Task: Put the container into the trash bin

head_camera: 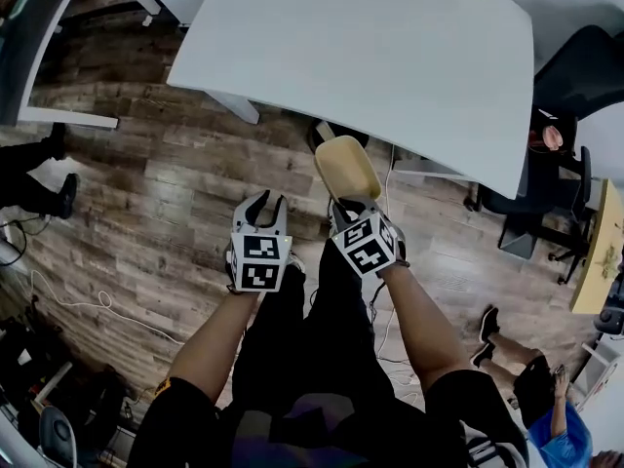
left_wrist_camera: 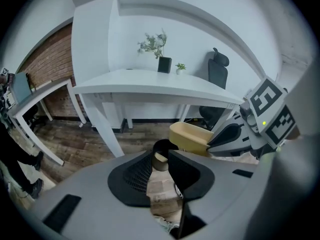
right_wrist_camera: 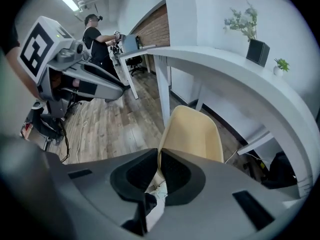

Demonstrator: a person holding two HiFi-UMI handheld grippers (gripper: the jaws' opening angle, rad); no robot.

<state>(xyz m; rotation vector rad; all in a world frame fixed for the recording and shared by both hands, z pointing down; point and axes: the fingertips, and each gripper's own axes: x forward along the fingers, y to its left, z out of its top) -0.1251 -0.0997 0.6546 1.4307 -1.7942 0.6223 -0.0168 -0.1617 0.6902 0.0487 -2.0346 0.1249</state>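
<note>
In the head view my right gripper (head_camera: 351, 206) is shut on the near rim of a tan, shallow plastic container (head_camera: 346, 167), which tilts up and away from me. The right gripper view shows the rim pinched between its jaws (right_wrist_camera: 159, 155), with the container (right_wrist_camera: 194, 133) spreading out ahead. My left gripper (head_camera: 266, 203) hangs beside it at the left, open and empty. Between its jaws (left_wrist_camera: 160, 156) the left gripper view shows a black round trash bin (left_wrist_camera: 162, 150) on the floor, with the container (left_wrist_camera: 192, 136) just to its right. In the head view the bin (head_camera: 331, 133) peeks out under the table edge.
A white table (head_camera: 370, 57) stands just beyond the bin, with a white leg (left_wrist_camera: 102, 129) to the left. Dark office chairs (head_camera: 575, 76) stand at the right. A person (head_camera: 546, 398) is at lower right, another (right_wrist_camera: 95, 34) stands by a far desk. Cables (head_camera: 68, 300) lie on the wooden floor.
</note>
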